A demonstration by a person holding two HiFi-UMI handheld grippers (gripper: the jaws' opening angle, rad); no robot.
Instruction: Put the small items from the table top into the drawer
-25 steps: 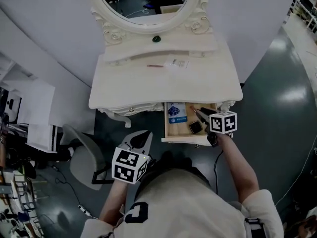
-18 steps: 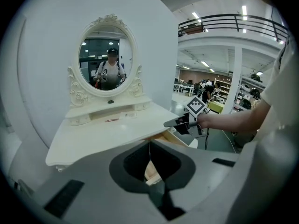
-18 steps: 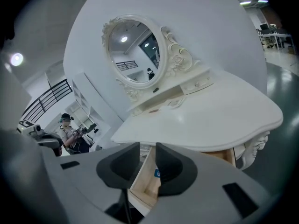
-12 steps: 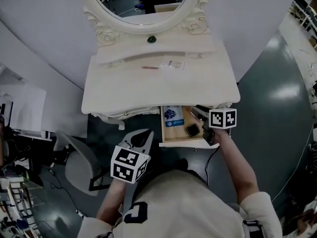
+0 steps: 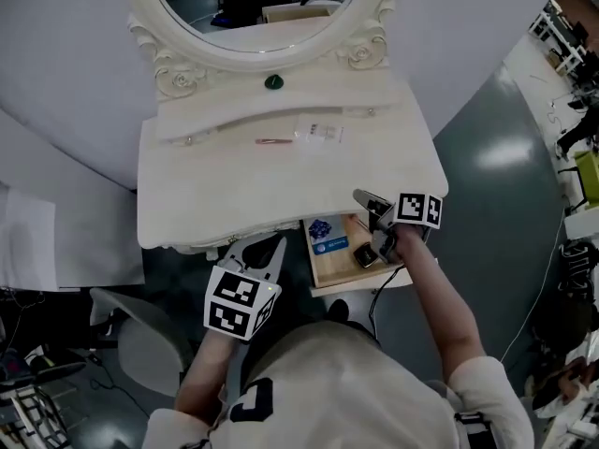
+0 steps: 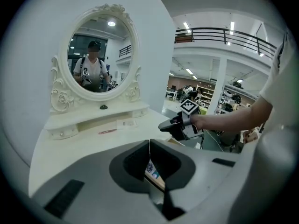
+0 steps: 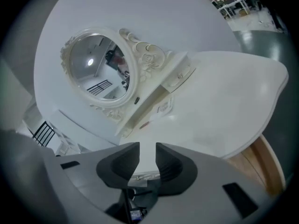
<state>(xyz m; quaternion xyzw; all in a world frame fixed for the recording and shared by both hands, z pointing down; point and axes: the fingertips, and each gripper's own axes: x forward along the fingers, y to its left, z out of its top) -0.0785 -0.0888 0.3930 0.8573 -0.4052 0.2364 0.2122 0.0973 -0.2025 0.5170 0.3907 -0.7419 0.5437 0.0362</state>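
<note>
your right gripper [image 5: 363, 199] hung over the front right corner of the table [image 5: 206, 195], just above the open drawer [image 5: 342, 262]. its jaws stood apart with nothing between them. your left gripper [image 5: 267, 251] sat off the table's front edge, just left of the drawer, with its jaws pressed together and empty.

inside the drawer, a blue packet [image 5: 328, 233] lay toward the left side. a small dark square item [image 5: 365, 256] lay toward the right, close under your right gripper.

two small items lay on the table top near its back edge, in front of the low shelf under the mirror [image 5: 253, 7]. one was a thin red stick-like item [image 5: 274, 141], too small for you to tell what it was. the other was a clear packet [image 5: 320, 133], just beside it to the right. both were well apart from either gripper. a dark green knob [image 5: 272, 82] sat at the foot of the mirror frame, behind them.
</note>
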